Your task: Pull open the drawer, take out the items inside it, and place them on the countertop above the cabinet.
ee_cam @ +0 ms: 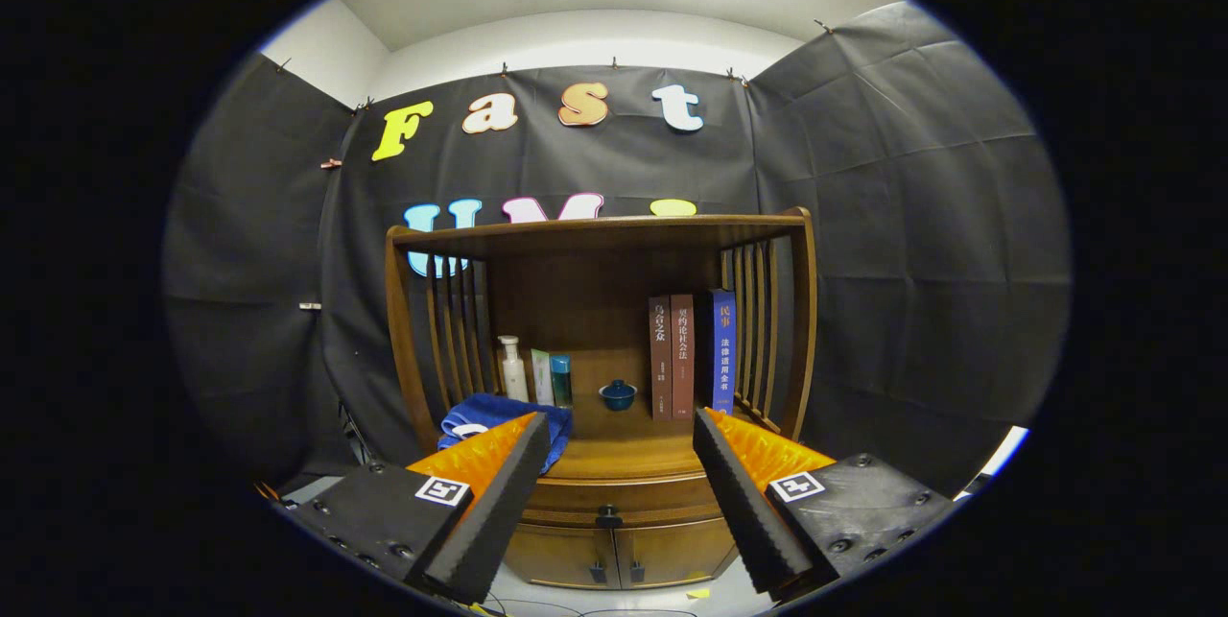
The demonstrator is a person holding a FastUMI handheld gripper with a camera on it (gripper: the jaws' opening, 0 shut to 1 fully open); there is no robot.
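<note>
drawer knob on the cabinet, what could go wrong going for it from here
1. The gripper is open and wide, while the drawer knob is small; closing off-centre could slip off it.
2. The countertop already holds a blue towel, bottles, a small blue bowl and books, so placing space looks tight.
3. The books stand upright and might tip if bumped.

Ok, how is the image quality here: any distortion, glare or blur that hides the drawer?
Gripper view: strong fisheye bend, so the cabinet posts bow outward; lighting even, with bright ceiling glare well above it; drawer with its knob sharp, closed, lying between the open gripper fingers; books in focus; no motion blur.
</note>
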